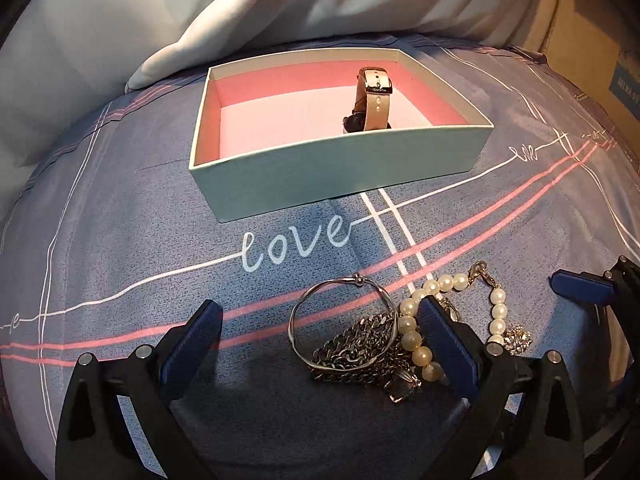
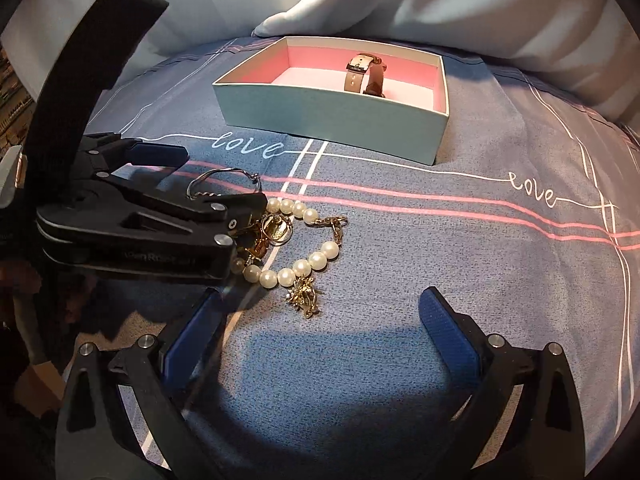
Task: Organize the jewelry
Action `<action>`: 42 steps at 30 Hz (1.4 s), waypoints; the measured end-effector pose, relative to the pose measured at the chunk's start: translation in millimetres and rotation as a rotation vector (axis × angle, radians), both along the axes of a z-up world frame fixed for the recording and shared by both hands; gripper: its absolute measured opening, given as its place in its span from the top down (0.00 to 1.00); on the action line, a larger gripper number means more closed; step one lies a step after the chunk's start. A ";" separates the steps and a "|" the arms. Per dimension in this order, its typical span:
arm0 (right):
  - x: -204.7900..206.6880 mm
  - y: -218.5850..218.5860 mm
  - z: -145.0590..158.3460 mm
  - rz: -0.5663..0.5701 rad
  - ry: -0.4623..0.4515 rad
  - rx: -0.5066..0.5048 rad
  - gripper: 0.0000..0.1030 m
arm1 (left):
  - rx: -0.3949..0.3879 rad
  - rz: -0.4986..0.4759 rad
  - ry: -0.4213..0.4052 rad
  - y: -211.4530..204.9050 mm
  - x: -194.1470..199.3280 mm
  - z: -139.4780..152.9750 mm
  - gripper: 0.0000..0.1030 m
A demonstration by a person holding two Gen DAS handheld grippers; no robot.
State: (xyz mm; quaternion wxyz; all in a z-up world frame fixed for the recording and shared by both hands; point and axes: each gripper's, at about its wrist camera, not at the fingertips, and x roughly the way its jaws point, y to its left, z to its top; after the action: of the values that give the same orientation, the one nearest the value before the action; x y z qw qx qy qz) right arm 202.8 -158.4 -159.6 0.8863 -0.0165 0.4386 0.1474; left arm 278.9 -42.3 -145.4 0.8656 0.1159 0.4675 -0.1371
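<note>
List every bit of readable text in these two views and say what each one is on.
"love": white script on the blue bedsheet, in front of the box.
"love": a second one on the sheet, right wrist view.
Watch buckle engraving: too small to read.
Left gripper body lettering: too blurred.
Cardboard box label: illegible.

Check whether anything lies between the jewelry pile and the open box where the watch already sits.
Nothing visible does. Only bare bedsheet separates the jewelry pile from the box. The box's near wall stands upright, so pieces must be lifted over it. The watch takes the right part of the floor; the left part is free.
</note>
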 end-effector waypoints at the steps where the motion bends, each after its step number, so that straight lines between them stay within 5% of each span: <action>1: 1.9 0.8 -0.5 0.000 0.001 -0.003 0.05 | 0.009 -0.004 -0.004 -1.9 1.2 -2.1 0.06; 10: 7.7 12.3 -3.9 0.028 -0.006 -0.031 0.05 | -0.027 -0.023 -0.051 0.6 -7.5 2.3 0.39; 16: 4.8 9.7 -3.5 0.031 -0.001 -0.018 0.05 | -0.118 -0.021 -0.027 9.2 -6.9 5.9 0.35; 24: 6.0 10.6 -4.0 0.031 0.000 -0.014 0.05 | -0.139 -0.005 -0.021 16.0 -2.8 6.4 0.35; 28: 9.7 12.9 -5.2 0.037 0.001 -0.024 0.06 | -0.105 -0.018 -0.032 14.6 -1.6 5.4 0.51; 30: 8.7 15.0 -4.2 0.052 -0.004 -0.026 0.15 | -0.120 -0.011 -0.030 16.5 -1.1 5.6 0.51; 35: 6.7 9.3 2.2 0.061 0.003 0.023 0.77 | -0.137 -0.004 -0.041 18.6 -3.5 7.7 0.51; 42: 3.8 -5.0 14.4 0.031 -0.031 0.062 0.89 | -0.128 -0.006 -0.094 17.9 -12.1 27.8 0.51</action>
State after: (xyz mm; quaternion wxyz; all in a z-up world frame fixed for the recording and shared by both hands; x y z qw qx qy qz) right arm 206.6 -163.5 -145.2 0.8908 0.0021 0.4197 0.1742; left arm 266.8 -24.4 -117.6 0.8917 0.0680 0.4165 -0.1637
